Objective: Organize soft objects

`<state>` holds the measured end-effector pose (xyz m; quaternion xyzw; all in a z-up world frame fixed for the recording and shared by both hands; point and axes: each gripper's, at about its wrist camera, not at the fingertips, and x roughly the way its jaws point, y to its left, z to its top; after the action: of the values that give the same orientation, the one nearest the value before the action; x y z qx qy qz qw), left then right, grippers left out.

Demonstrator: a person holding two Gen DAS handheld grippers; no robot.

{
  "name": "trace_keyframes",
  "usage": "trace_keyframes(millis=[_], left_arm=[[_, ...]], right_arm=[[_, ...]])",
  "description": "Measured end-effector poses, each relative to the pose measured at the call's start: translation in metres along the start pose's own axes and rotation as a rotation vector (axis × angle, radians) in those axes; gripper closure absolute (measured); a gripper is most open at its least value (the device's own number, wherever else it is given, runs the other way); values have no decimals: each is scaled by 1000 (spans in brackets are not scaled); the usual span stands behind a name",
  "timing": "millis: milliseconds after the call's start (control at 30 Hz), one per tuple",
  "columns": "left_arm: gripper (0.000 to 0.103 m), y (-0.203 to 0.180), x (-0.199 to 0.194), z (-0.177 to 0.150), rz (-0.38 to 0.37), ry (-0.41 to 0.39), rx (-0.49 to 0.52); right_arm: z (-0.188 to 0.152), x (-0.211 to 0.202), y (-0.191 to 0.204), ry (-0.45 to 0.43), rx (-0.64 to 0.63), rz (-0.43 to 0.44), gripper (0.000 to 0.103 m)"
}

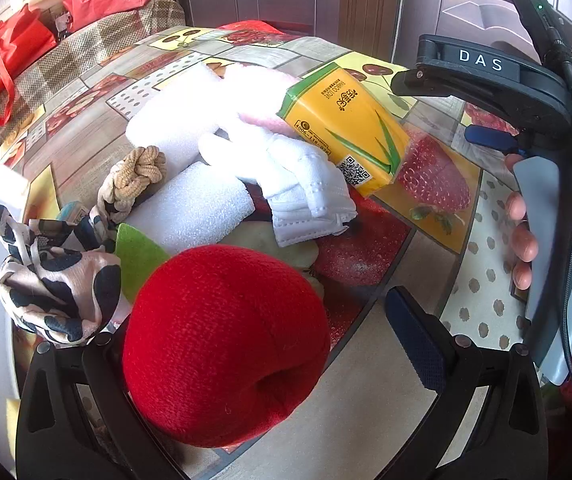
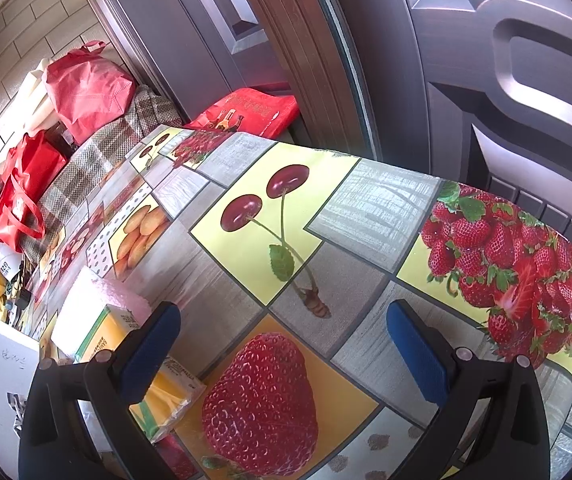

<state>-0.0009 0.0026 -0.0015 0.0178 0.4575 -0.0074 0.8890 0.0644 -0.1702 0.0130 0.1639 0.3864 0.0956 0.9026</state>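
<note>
While its jaws stand wide apart, the left gripper (image 1: 282,344) has a red plush apple (image 1: 226,344) resting against its left finger only, a green felt leaf (image 1: 138,256) behind it. Beyond lie white foam blocks (image 1: 194,208), a yellow tissue pack (image 1: 346,128), folded white cloth (image 1: 306,184), a knotted rope (image 1: 138,176) and a cow-print scrunchie (image 1: 58,284) on the fruit-print tablecloth (image 2: 286,220). The right gripper (image 2: 282,344), equally open and empty, hovers over a printed strawberry; only its view shows the cherry panel

Bright daylight, blown-out whites, fisheye warping
</note>
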Motion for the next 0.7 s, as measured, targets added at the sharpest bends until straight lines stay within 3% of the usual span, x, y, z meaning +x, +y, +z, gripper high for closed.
trace_keyframes(millis=[700], left_arm=[[1,0,0,0,0,0,0]], right_arm=[[0,0,-1,0,1,3,0]])
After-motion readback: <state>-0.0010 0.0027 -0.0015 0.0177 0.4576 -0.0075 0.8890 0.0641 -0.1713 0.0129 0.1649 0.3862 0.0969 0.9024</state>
